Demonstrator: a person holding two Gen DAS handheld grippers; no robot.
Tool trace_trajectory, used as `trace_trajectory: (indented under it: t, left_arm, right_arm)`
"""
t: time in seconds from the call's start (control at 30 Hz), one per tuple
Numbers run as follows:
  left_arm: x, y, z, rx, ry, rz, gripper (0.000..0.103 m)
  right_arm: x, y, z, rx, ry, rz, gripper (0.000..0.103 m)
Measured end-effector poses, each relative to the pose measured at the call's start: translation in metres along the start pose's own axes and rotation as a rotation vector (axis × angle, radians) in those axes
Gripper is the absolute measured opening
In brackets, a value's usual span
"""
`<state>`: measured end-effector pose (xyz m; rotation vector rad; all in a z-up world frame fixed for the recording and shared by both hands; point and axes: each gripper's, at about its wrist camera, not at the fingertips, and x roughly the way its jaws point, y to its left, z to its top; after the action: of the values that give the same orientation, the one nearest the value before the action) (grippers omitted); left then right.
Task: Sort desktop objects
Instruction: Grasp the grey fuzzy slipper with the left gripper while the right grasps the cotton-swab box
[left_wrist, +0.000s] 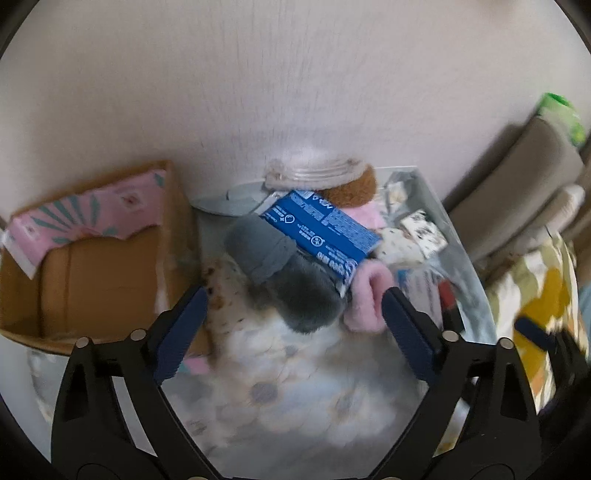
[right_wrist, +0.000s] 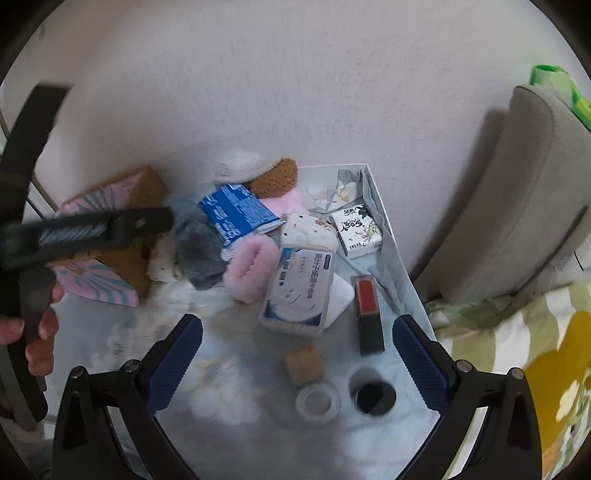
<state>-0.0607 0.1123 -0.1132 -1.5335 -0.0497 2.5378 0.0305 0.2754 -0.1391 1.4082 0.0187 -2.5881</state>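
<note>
My left gripper (left_wrist: 295, 295) is open above a pile of soft things. A grey fuzzy slipper (left_wrist: 291, 284) lies between its fingertips, which do not press on it. A pink fuzzy piece (left_wrist: 369, 299) sits against the right finger, and a blue box (left_wrist: 321, 229) lies behind. My right gripper (right_wrist: 297, 325) is open and empty over a pale cloth, just short of a wet wipes pack (right_wrist: 301, 291). In that view the grey slipper (right_wrist: 199, 243), blue box (right_wrist: 236, 214) and pink piece (right_wrist: 251, 269) lie to the left, under the left gripper (right_wrist: 92, 229) held by a hand (right_wrist: 37, 332).
An open cardboard box (left_wrist: 99, 266) with a pink bag stands at left. On the cloth lie a red lipstick (right_wrist: 367, 314), tan cube (right_wrist: 304, 363), tape roll (right_wrist: 317, 400) and black lid (right_wrist: 375, 397). A tissue pack (right_wrist: 358, 229) sits near the white tray rim (right_wrist: 384, 210). A padded chair (right_wrist: 535, 184) stands right.
</note>
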Motion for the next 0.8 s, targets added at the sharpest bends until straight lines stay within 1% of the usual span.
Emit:
trace_trajectory:
  t: [0.07, 0.13, 0.23, 0.27, 0.33, 0.4, 0.47, 0.5, 0.57, 0.6, 0.67, 0.7, 0.73, 0.8]
  left_arm:
    - [0.019, 0.0, 0.004, -0.065, 0.003, 0.001, 0.093]
    - [0.035, 0.001, 0.006, -0.132, -0.009, 0.023, 0.093]
    - [0.048, 0.01, 0.002, -0.227, -0.053, 0.1, 0.093]
    - [0.048, 0.008, 0.0, -0.226, -0.086, 0.141, 0.093]
    - [0.05, 0.006, -0.001, -0.227, -0.101, 0.163, 0.093]
    - [0.05, 0.005, -0.003, -0.255, -0.112, 0.181, 0.092]
    - [0.05, 0.003, -0.007, -0.285, -0.127, 0.236, 0.092]
    - [0.051, 0.003, -0.011, -0.32, -0.125, 0.245, 0.091]
    - [0.05, 0.003, -0.02, -0.388, -0.134, 0.218, 0.09]
    - [0.051, 0.001, -0.023, -0.406, -0.144, 0.206, 0.09]
    - [0.055, -0.002, -0.022, -0.408, -0.138, 0.232, 0.089]
    - [0.059, 0.0, -0.021, -0.413, -0.131, 0.228, 0.088]
    - [0.063, 0.004, -0.019, -0.429, -0.121, 0.223, 0.083]
    - [0.07, 0.012, -0.021, -0.483, -0.1, 0.212, 0.082]
  right_arm:
    - [0.018, 0.002, -0.001, -0.019, 0.008, -0.013, 0.1]
    - [0.035, 0.003, -0.002, -0.037, 0.02, -0.041, 0.099]
    - [0.051, 0.0, -0.001, -0.033, 0.032, -0.039, 0.098]
    - [0.056, -0.001, 0.0, -0.03, 0.039, -0.026, 0.098]
    - [0.065, -0.002, 0.001, -0.038, 0.05, -0.014, 0.098]
    - [0.069, -0.001, 0.001, -0.052, 0.055, -0.02, 0.098]
    - [0.072, -0.003, 0.001, -0.062, 0.058, -0.016, 0.098]
    - [0.073, -0.004, 0.0, -0.064, 0.059, -0.011, 0.098]
    - [0.075, -0.008, -0.002, -0.071, 0.061, 0.002, 0.098]
    - [0.076, -0.009, -0.003, -0.077, 0.062, 0.007, 0.098]
    - [0.079, -0.011, -0.005, -0.091, 0.066, 0.01, 0.097]
    - [0.08, -0.012, -0.006, -0.093, 0.066, 0.018, 0.097]
    - [0.08, -0.013, -0.007, -0.096, 0.066, 0.028, 0.096]
    - [0.081, -0.012, -0.007, -0.108, 0.062, 0.043, 0.095]
